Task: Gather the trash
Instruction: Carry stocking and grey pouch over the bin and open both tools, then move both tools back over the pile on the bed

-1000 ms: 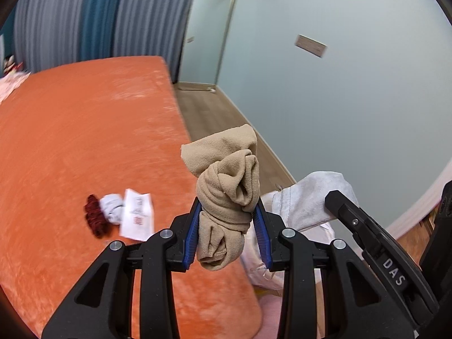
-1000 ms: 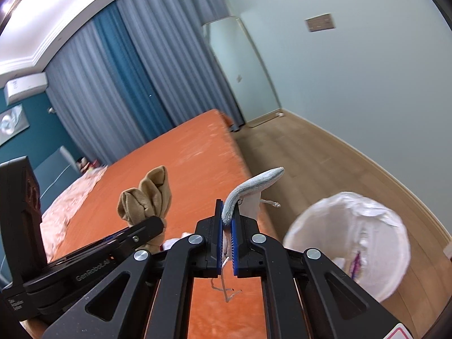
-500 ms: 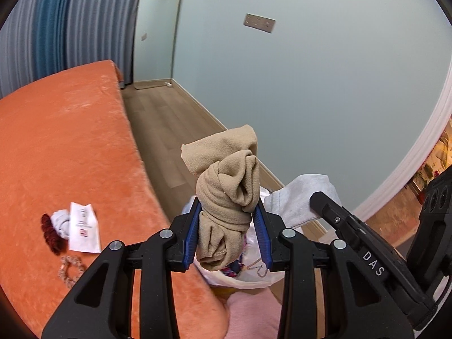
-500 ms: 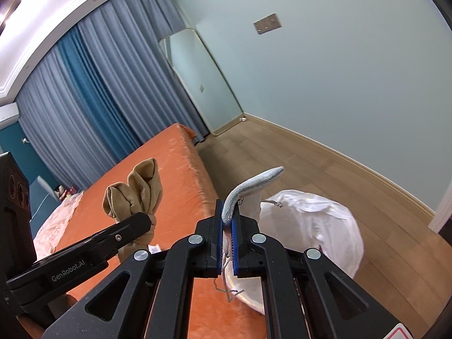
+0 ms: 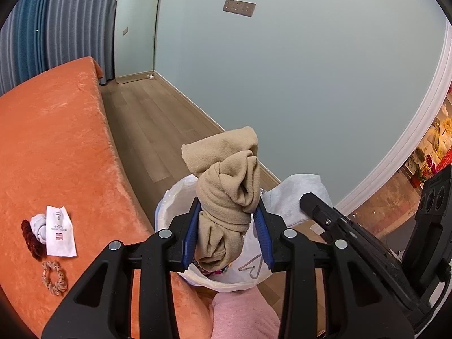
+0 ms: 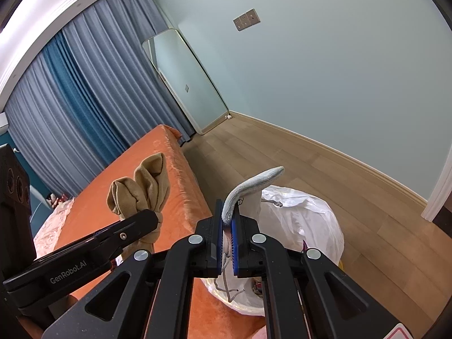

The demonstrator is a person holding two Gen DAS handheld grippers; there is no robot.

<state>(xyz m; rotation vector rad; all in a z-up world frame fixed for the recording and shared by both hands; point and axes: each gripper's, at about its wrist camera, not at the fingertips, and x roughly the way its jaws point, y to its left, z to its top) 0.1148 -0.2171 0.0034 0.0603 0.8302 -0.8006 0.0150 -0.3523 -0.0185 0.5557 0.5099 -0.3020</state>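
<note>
left claw point(image 5: 227, 233) clamps a tan knotted cloth point(image 5: 226, 180); right claw point(image 6: 227, 233) pinches a grey sock point(image 6: 248, 188)

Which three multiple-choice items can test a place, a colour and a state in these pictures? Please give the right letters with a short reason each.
1. Where is the white-lined trash bin?
A. on the floor beside the orange bed
B. on the bed
C. by the mirror

2. What colour is the knotted cloth?
A. red
B. tan
C. blue

3. How is the right gripper?
A. open, empty
B. shut on the grey cloth
C. out of view

Key: 1 A, the bin stands at the bed's edge; 2 B, held in the left gripper; 3 B, the jaws pinch it.
</note>
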